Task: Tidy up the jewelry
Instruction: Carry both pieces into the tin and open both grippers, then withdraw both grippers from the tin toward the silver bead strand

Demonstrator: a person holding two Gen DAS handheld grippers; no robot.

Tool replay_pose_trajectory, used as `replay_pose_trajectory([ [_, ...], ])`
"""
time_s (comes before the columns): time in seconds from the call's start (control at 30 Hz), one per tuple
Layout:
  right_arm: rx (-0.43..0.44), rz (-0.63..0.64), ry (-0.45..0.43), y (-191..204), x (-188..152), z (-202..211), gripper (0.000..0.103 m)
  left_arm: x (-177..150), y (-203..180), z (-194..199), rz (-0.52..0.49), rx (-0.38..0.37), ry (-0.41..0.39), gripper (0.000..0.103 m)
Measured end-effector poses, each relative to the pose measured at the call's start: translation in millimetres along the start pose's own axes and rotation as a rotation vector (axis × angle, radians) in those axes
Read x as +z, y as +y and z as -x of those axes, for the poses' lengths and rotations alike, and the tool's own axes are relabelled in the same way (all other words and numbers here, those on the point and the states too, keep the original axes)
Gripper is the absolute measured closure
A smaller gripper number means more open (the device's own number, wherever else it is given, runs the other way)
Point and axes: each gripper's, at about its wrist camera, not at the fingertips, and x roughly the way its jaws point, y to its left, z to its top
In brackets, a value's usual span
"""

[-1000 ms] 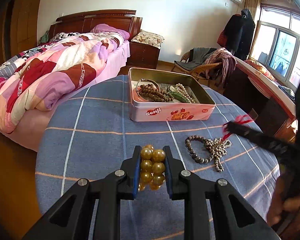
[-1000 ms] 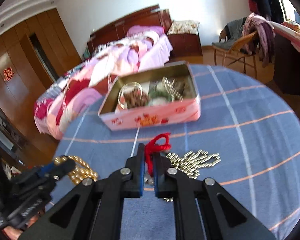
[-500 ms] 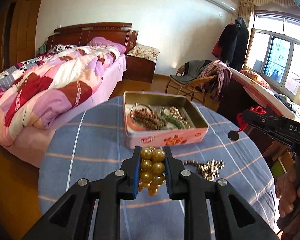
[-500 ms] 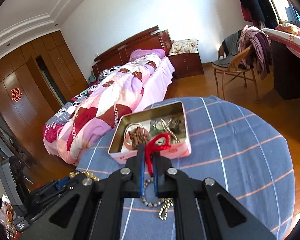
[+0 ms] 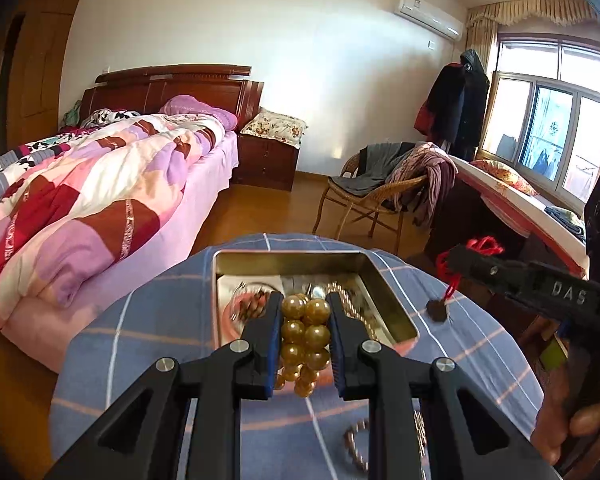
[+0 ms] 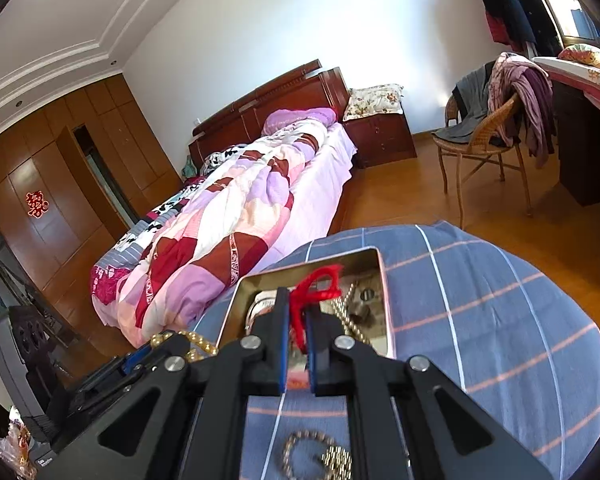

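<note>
A gold bead bracelet (image 5: pixel 304 328) is being clamped between the left gripper (image 5: pixel 303 320) fingers at lower centre, angled down over the open tin (image 5: pixel 392 304). A red cord (image 6: pixel 314 292) is being pinched by the closed right gripper (image 6: pixel 296 322) fingers, above the blue-checked tabletop (image 6: pixel 480 320).

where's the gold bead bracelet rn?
Left wrist view, centre: gold bead bracelet is clamped in the left gripper, above the blue plaid tablecloth in front of the open tin.
</note>
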Motion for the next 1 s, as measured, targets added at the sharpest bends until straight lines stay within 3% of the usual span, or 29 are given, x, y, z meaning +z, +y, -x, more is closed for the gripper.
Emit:
replay_pose_trajectory([
  [0.23, -0.033, 0.001, 0.034, -12, 3, -43, 0.093, 12, 0, -45, -0.007, 0.009, 0.010, 0.082],
  [0.5, -0.059, 0.000, 0.131, -27, 1, -92, 0.092, 10, 3, -85, 0.015, 0.046, 0.072, 0.082],
  [0.6, -0.073, 0.023, 0.129, -28, -4, -98, 0.087, 8, 4, -92, 0.022, 0.061, 0.083, 0.082],
  [0.67, -0.057, 0.015, 0.132, -31, -7, -96, 0.075, 5, 2, -94, 0.001, 0.081, 0.084, 0.082],
  [0.7, -0.057, 0.008, 0.126, -32, -6, -95, 0.061, 4, 0, -94, -0.015, 0.096, 0.085, 0.082],
  [0.73, -0.061, 0.000, 0.111, -33, -6, -91, 0.050, 3, -4, -96, -0.034, 0.112, 0.094, 0.078],
  [0.77, -0.067, -0.007, 0.090, -35, -5, -85, 0.046, 3, -5, -98, -0.040, 0.115, 0.102, 0.065],
  [0.8, -0.071, -0.011, 0.080, -35, -2, -85, 0.044, 2, -6, -97, -0.042, 0.111, 0.110, 0.056],
  [0.83, -0.074, -0.016, 0.067, -36, 0, -80, 0.044, 2, -7, -98, -0.037, 0.111, 0.109, 0.040],
  [0.87, -0.076, -0.024, 0.050, -37, 1, -76, 0.044, 2, -6, -96, -0.031, 0.118, 0.096, 0.033],
  [1.0, -0.101, -0.045, 0.008, -40, 6, -69, 0.044, 4, -4, -95, -0.010, 0.121, 0.087, 0.032],
])
